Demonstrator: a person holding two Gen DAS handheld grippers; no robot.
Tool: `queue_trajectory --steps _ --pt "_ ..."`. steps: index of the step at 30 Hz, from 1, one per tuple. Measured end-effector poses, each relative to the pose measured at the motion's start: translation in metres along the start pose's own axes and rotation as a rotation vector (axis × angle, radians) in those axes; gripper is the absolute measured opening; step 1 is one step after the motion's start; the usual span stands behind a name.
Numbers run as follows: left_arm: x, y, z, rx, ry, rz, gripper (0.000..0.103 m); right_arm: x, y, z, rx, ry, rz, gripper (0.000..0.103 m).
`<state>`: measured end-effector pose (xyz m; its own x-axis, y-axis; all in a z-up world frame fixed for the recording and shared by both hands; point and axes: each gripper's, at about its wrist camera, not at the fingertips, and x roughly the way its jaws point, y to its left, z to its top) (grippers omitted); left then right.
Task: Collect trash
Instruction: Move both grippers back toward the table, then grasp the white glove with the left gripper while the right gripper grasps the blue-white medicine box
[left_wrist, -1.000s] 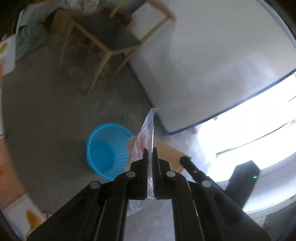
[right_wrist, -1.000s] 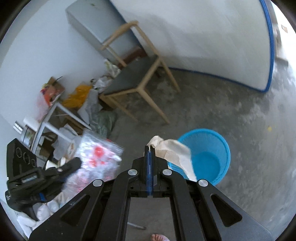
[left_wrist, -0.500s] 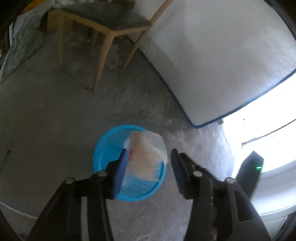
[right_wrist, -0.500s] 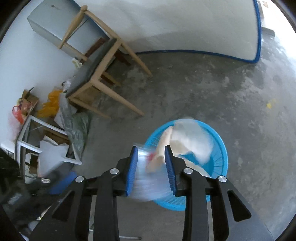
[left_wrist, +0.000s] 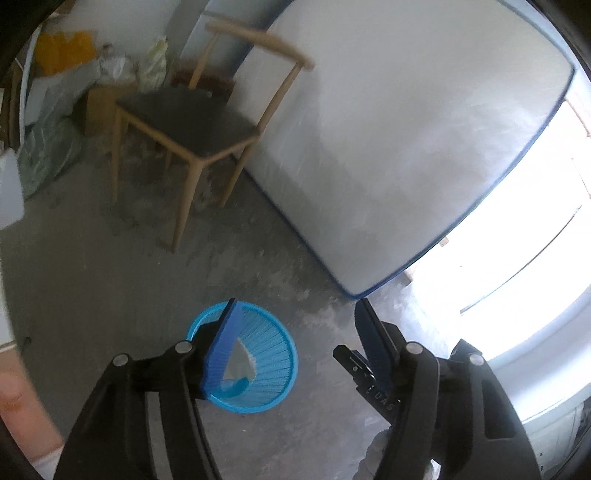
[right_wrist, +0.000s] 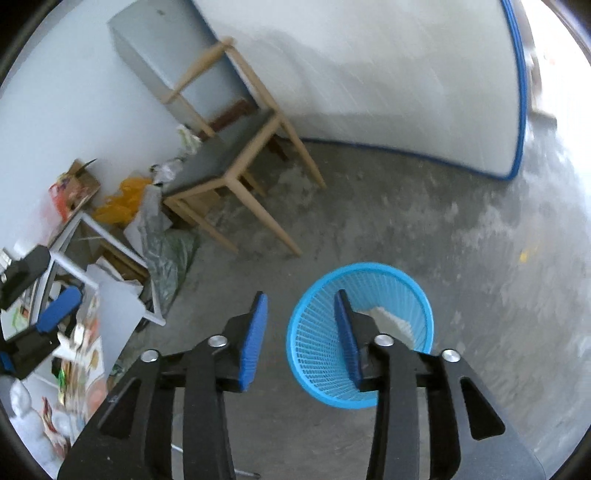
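Bare concrete floor (right_wrist: 424, 229) runs up to a white, blue-edged mattress (left_wrist: 388, 140) leaning at the wall, with a wooden chair (left_wrist: 192, 125) just beside it and a heap of clutter (right_wrist: 92, 229) in the corner. A blue mesh basket (right_wrist: 413, 295) stands on the floor below both grippers. A second ago the left gripper (left_wrist: 295, 347) pinched a clear plastic wrapper and the right gripper (right_wrist: 301, 332) pinched a crumpled paper; half a second ago both pieces were dropping between parting fingers. Now the fingers of both grippers are spread wide and hold nothing. Pale trash (right_wrist: 391, 319) lies inside the basket against its far wall; in the left wrist view it shows as a whitish patch (left_wrist: 242, 363) near the bottom, too blurred to tell paper from wrapper.
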<state>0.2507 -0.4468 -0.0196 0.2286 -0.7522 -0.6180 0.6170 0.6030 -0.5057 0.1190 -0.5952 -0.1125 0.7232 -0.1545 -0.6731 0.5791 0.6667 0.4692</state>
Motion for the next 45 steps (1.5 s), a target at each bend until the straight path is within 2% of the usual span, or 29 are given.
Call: queue_trajectory --steps 6,12,18,27,32,34,37,40,45 --pt "-0.103 -0.016 -0.027 0.087 -0.123 0.025 0.067 -0.076 0.038 -0.014 -0.143 -0.086 0.045 0.061" --pt "-0.202 -0.014 -0.061 0.104 -0.228 0.031 0.080 -0.126 0.077 -0.027 -0.234 -0.090 0.134 0.073" --pt "-0.274 0.004 -0.105 0.105 -0.293 0.111 0.085 -0.147 0.122 -0.043 -0.345 -0.040 0.220 0.079" --pt "-0.361 0.050 -0.125 0.063 -0.329 0.227 0.091 -0.143 0.195 -0.077 -0.541 0.068 0.352 0.086" --pt "-0.406 0.101 -0.128 0.085 -0.315 0.351 0.093 -0.128 0.232 -0.100 -0.618 0.155 0.427 0.089" --pt "-0.419 0.128 -0.127 0.062 -0.298 0.417 0.093 -0.119 0.247 -0.109 -0.645 0.195 0.444 0.089" --pt "-0.434 0.185 -0.121 -0.022 -0.227 0.480 0.093 -0.101 0.269 -0.125 -0.698 0.255 0.449 0.089" --pt "-0.435 0.235 -0.114 -0.120 -0.153 0.485 0.092 -0.082 0.291 -0.140 -0.759 0.317 0.450 0.090" --pt "-0.421 0.295 -0.105 -0.277 -0.063 0.432 0.092 -0.046 0.319 -0.160 -0.846 0.413 0.430 0.092"
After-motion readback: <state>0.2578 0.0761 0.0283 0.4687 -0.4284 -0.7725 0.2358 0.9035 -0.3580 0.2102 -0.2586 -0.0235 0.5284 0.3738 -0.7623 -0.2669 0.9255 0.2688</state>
